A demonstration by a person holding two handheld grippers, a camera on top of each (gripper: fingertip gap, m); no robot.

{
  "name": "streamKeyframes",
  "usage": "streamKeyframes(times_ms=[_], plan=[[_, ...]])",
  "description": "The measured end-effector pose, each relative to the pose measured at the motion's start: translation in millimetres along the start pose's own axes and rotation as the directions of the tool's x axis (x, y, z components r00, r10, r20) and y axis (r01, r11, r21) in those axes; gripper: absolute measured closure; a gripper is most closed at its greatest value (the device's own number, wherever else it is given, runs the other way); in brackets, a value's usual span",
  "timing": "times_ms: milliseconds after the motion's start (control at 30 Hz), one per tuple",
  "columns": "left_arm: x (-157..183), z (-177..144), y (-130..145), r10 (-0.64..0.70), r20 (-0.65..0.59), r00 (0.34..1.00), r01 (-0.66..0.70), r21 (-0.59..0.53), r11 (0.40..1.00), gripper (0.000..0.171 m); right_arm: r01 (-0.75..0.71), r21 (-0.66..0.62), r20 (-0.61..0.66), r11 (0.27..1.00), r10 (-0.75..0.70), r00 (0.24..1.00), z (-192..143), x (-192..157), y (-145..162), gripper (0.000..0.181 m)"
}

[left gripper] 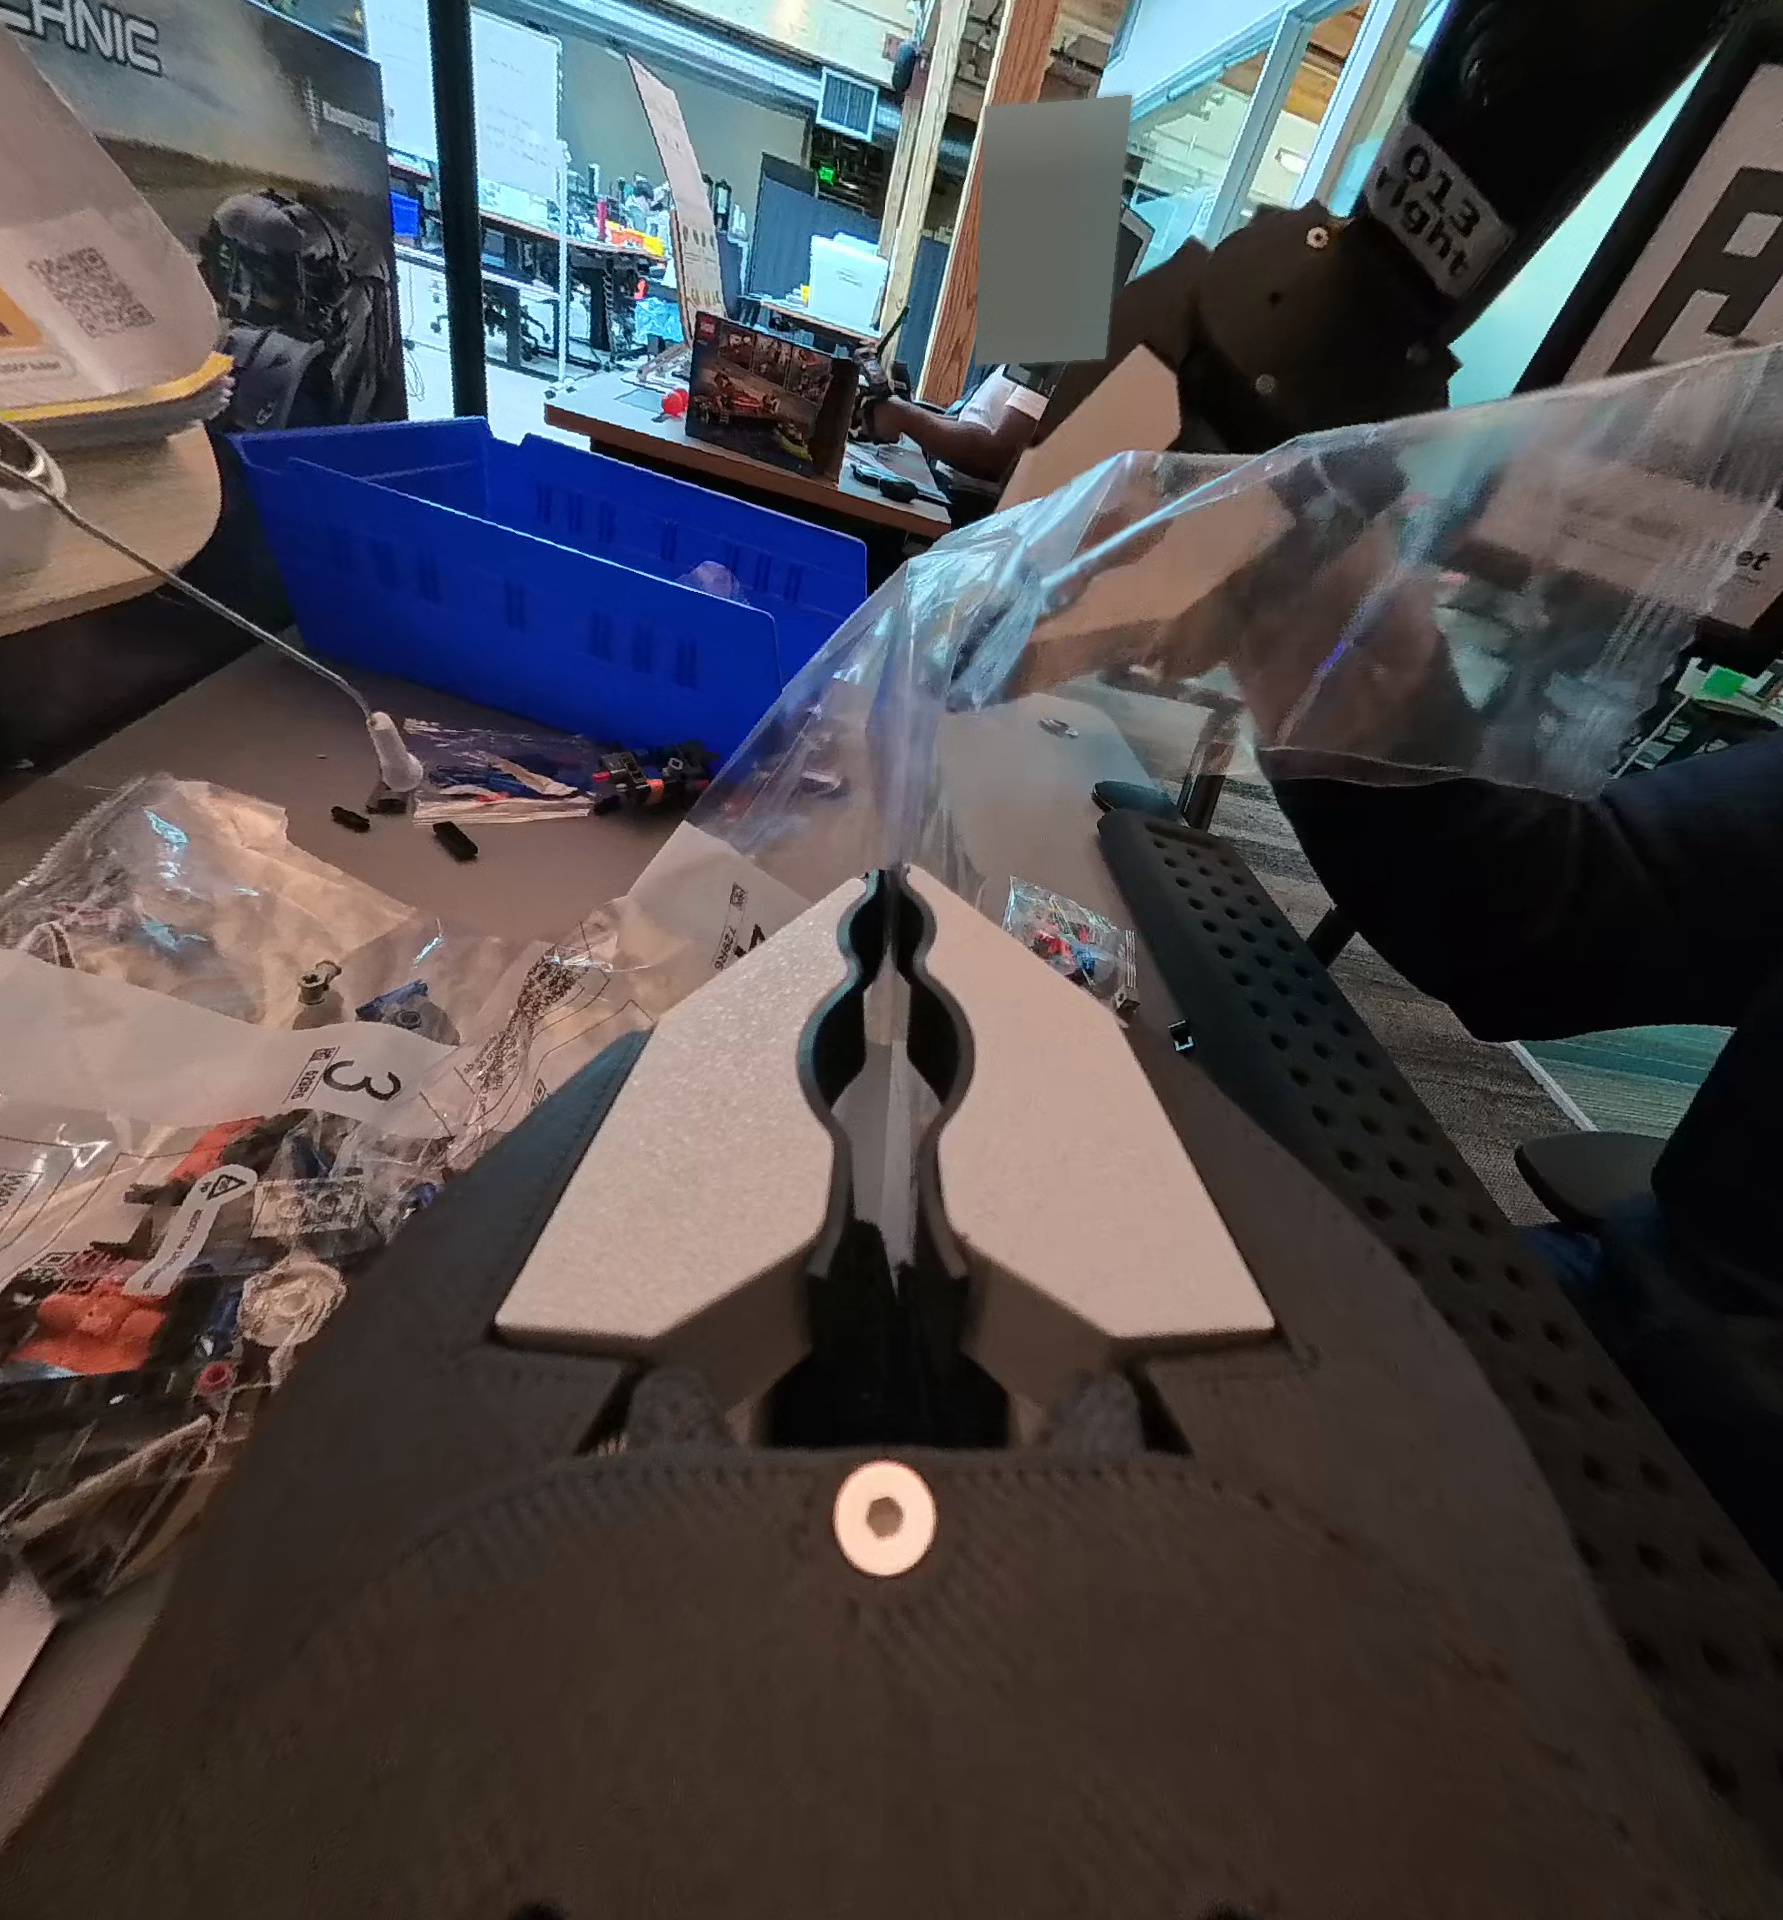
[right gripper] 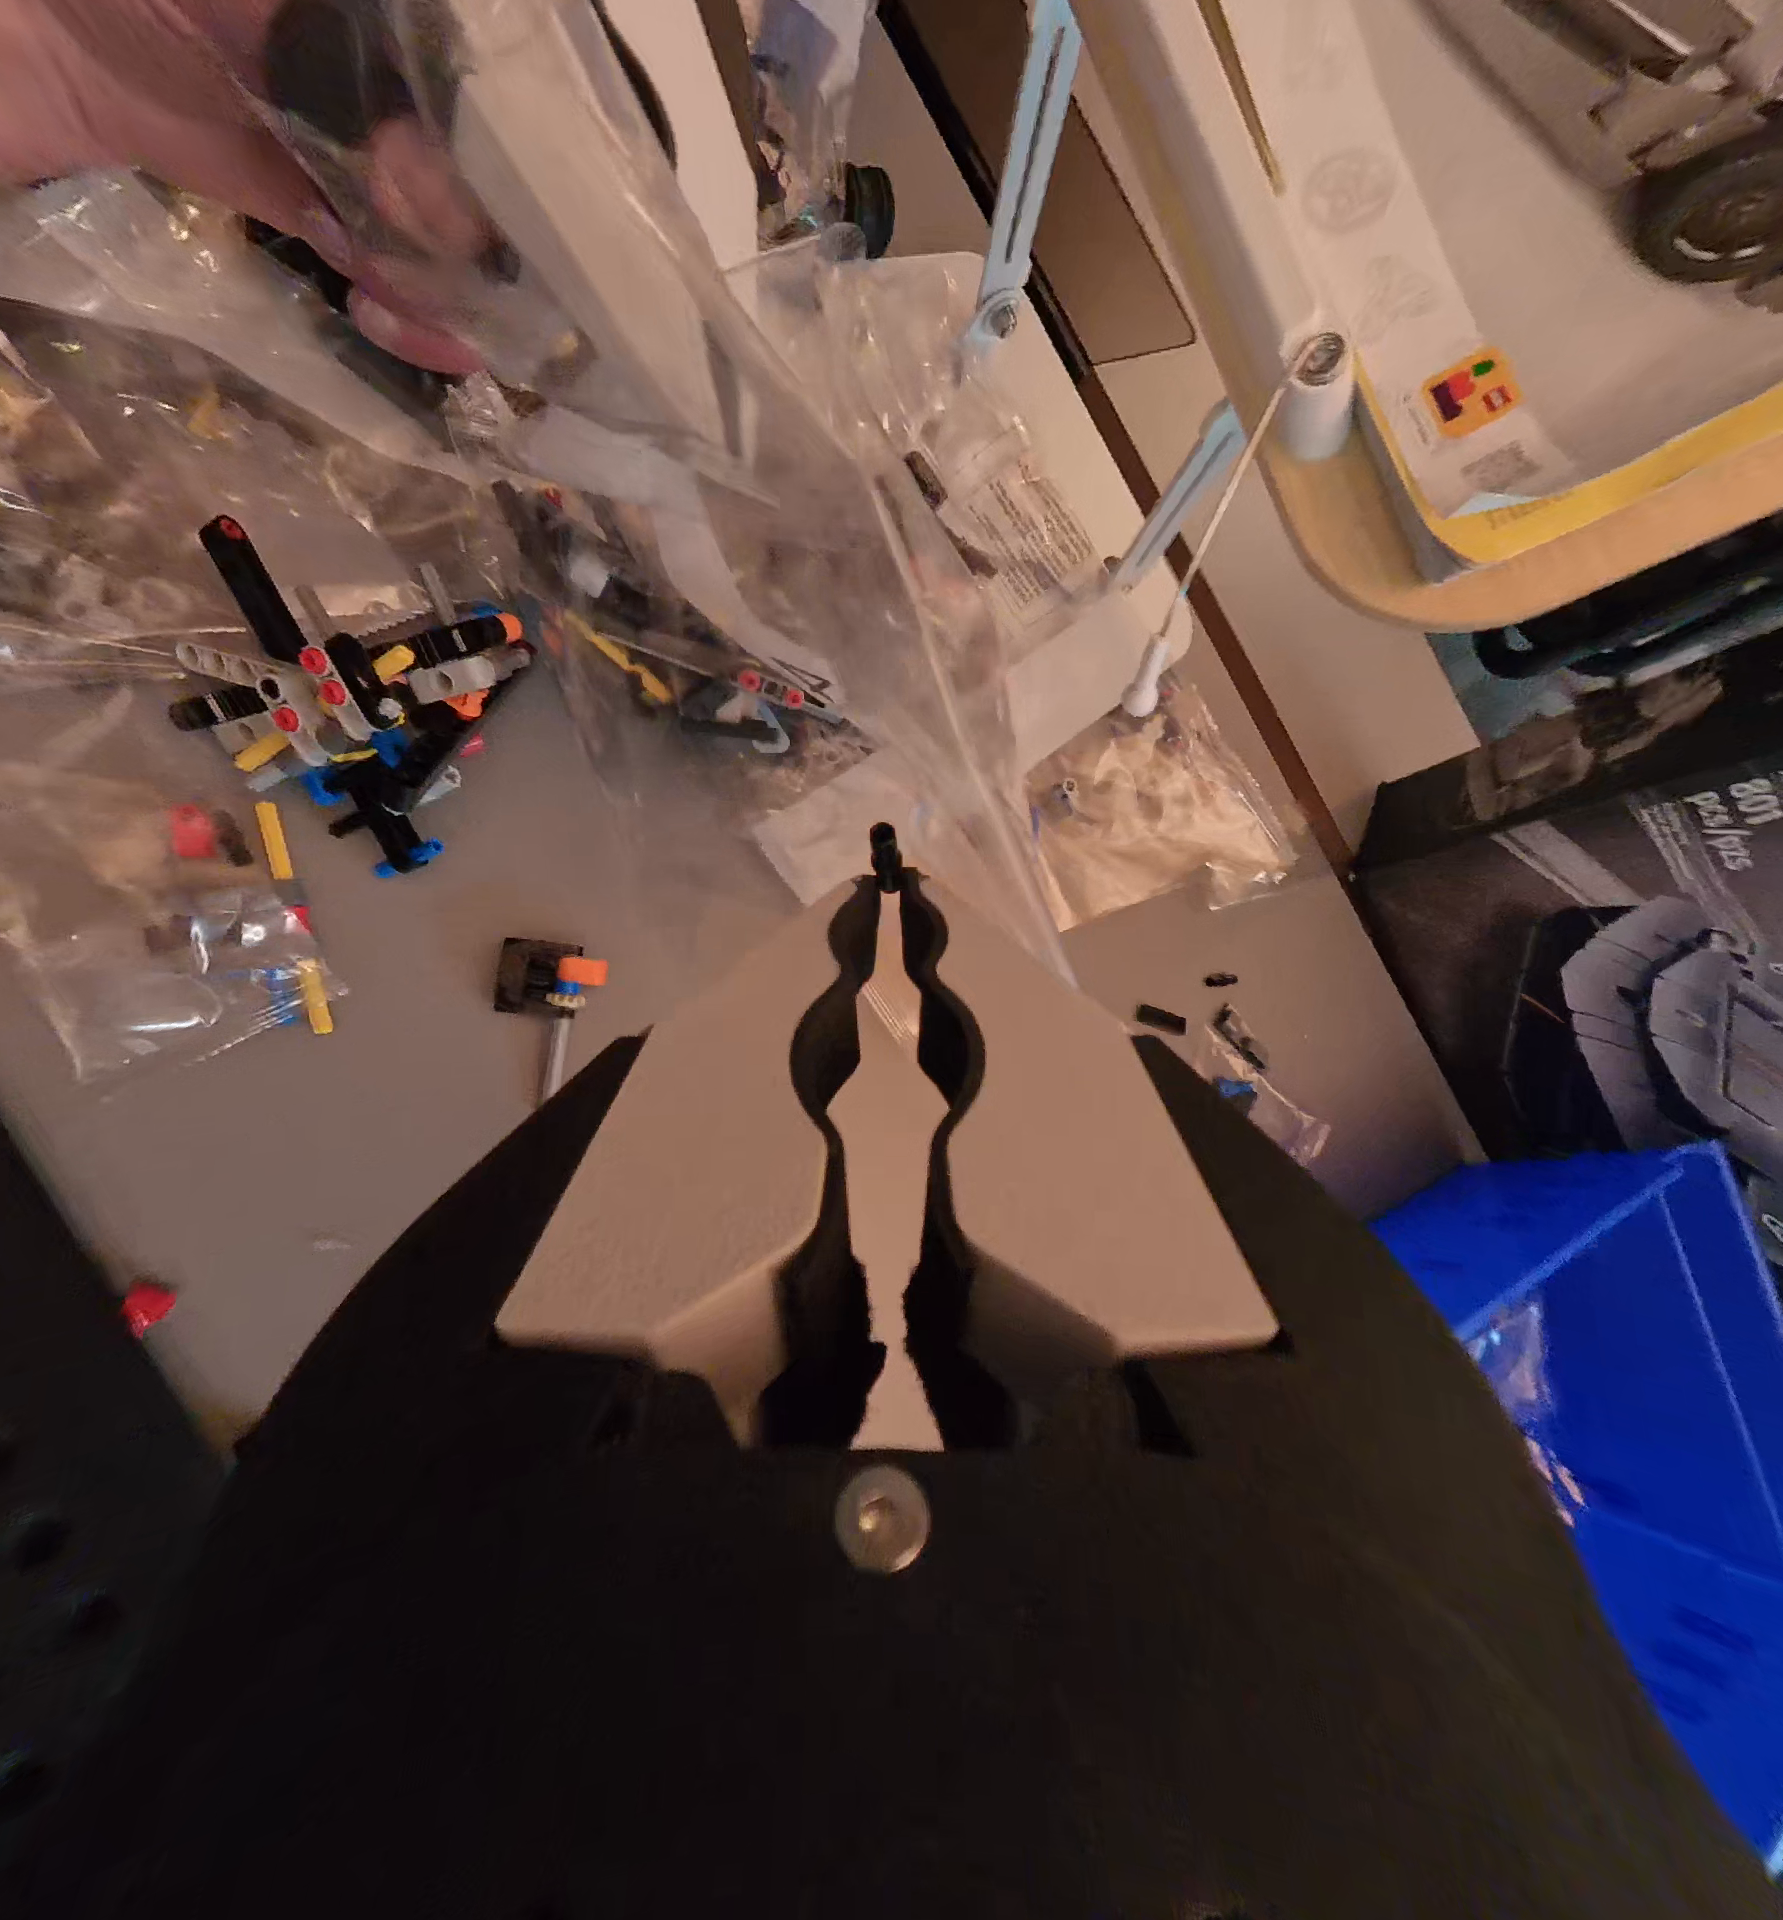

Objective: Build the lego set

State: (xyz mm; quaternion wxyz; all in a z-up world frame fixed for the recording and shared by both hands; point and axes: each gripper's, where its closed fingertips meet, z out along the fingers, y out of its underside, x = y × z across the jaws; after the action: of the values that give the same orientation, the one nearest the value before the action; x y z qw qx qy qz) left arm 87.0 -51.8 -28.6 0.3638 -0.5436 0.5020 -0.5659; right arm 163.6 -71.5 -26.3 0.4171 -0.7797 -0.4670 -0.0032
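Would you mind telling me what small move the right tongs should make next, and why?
Probably carry the small black pin down toward the partly built assembly on the table. The right tongs are shut on the pin at their very tips, well clear of the assembly, while the left tongs are shut on the clear plastic bag, now lifted clear of the table.
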Motion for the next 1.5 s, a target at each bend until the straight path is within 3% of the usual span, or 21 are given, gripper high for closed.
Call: streamKeyframes(times_ms=[333,400,767,1067,1333,1500], plan=[[0.2,-0.1,0.0,0.0,-0.003,1.0,0.0,-0.002,1.0,0.171,0.013,-0.085,0.098,0.996,-0.005,0.995,37.0,-22.8,13.1,0.18],[0.4,-0.3,-0.1,0.001,-0.004,1.0,-0.001,-0.002,1.0,0.171,-0.02,-0.06,0.093,0.998,0.026,0.995,39.1,-22.0,6.9,0.17],[0.4,0.2,1.3,-0.001,-0.006,1.0,0.001,-0.006,1.0,0.171,-0.04,0.011,0.099,0.999,0.039,0.994,-7.1,-26.1,15.9,0.169],[0.1,0.6,1.7,-0.004,-0.005,1.0,0.004,-0.004,1.0,0.171,-0.128,-0.064,0.223,0.99,0.139,0.965,-26.8,-60.8,70.5,0.167],[-0.6,0.6,2.7,-0.006,-0.004,1.0,0.006,-0.007,1.0,0.171,0.041,-0.261,0.414,0.965,0.073,0.907,-4.0,-124.1,115.0,0.166],[-1.5,-0.5,2.1,-0.008,-0.003,1.0,0.008,-0.003,1.0,0.171,0.054,-0.37,0.418,0.927,0.114,0.901,6.7,-133.2,143.3,0.164]])
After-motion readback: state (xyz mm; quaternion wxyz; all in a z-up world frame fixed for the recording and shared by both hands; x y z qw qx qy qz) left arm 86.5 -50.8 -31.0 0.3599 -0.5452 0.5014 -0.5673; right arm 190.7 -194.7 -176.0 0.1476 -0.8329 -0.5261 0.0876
